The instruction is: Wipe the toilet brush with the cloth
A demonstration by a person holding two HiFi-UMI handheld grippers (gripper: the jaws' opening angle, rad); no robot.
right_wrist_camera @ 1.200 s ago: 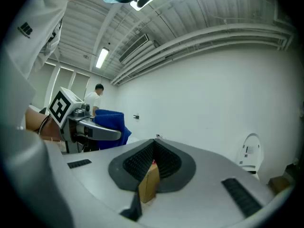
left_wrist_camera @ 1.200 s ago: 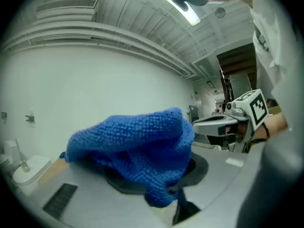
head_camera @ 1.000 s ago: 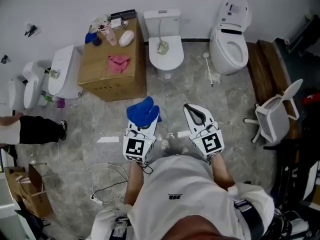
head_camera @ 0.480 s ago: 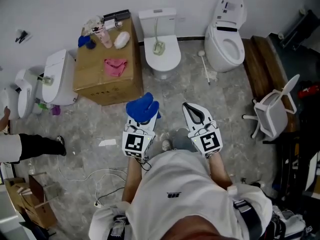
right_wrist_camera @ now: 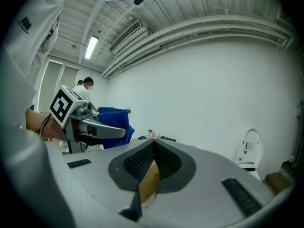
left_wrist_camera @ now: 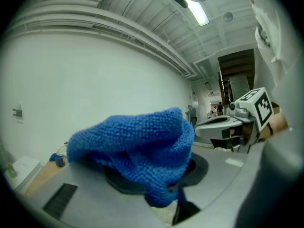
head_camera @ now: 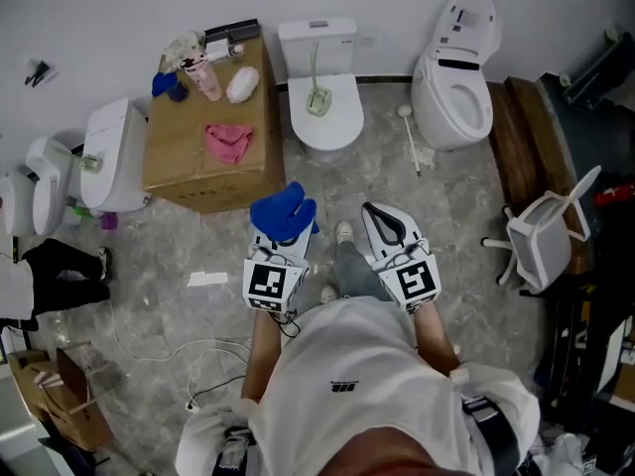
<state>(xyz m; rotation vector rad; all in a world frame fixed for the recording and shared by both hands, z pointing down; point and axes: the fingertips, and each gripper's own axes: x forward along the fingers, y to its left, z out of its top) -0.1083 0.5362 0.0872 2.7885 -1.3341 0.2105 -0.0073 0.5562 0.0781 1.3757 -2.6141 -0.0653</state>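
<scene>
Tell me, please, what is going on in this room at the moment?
A person stands among several toilets with a gripper in each hand. The left gripper is clamped on a bunched blue cloth. The right gripper is shut with nothing in it. A white toilet brush lies on the floor ahead, between two toilets, well clear of both grippers, so no wiping has begun yet.
</scene>
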